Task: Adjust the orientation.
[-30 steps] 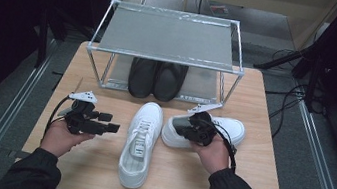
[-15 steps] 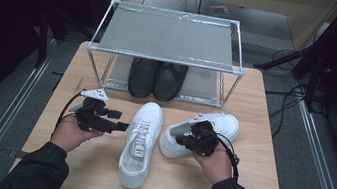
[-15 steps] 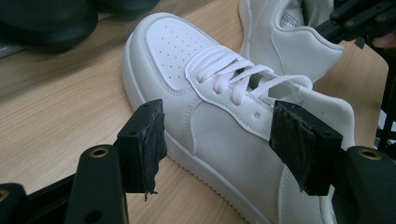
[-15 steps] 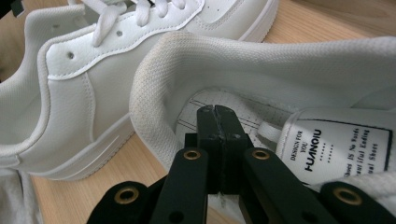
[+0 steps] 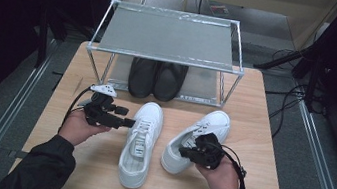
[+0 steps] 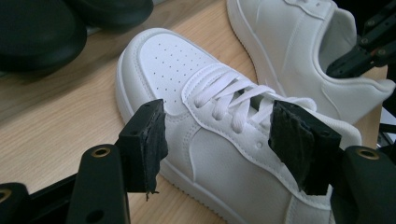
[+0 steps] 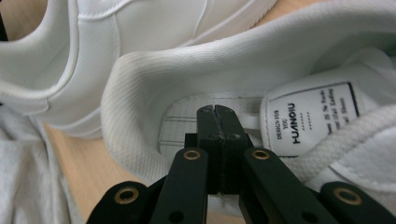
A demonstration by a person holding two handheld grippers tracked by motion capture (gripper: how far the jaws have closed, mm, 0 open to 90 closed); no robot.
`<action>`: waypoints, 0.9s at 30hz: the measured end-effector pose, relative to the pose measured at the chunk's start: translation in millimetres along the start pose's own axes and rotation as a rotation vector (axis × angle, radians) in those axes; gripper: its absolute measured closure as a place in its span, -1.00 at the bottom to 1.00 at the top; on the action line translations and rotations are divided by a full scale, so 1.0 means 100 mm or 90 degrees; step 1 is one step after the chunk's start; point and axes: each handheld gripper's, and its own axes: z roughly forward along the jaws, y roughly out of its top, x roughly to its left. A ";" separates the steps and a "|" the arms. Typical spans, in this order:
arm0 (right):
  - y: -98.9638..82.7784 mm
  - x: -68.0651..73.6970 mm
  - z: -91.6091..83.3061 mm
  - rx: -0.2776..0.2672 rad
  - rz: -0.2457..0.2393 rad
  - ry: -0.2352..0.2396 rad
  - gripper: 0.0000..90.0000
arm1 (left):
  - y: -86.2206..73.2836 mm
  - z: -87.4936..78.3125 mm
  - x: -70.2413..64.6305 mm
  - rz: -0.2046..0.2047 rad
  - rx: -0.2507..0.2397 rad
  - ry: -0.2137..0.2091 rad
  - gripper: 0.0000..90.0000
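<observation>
We see two white sneakers on the surface in front of a metal shoe rack that stands along the far edge, with a pair of black shoes on its lower shelf. The left sneaker lies near the middle of the surface, toe toward the rack, heel toward the near edge. The left tongs are held just to its left, released, with the jaws standing wide; in the left gripper view the two pads frame the laced middle of this sneaker without touching it. The right sneaker lies angled beside it, toe toward the far right corner, heel toward the near edge. The right tongs sit at its heel opening; in the right gripper view their jaws are clenched flat together with nothing between them, their tips pushed inside the sneaker's padded collar, near the printed tongue label
</observation>
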 end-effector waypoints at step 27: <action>-0.39 0.00 -0.37 0.053 0.023 -0.095 1.00 | 0.07 0.08 0.02 0.006 0.003 -0.010 -0.18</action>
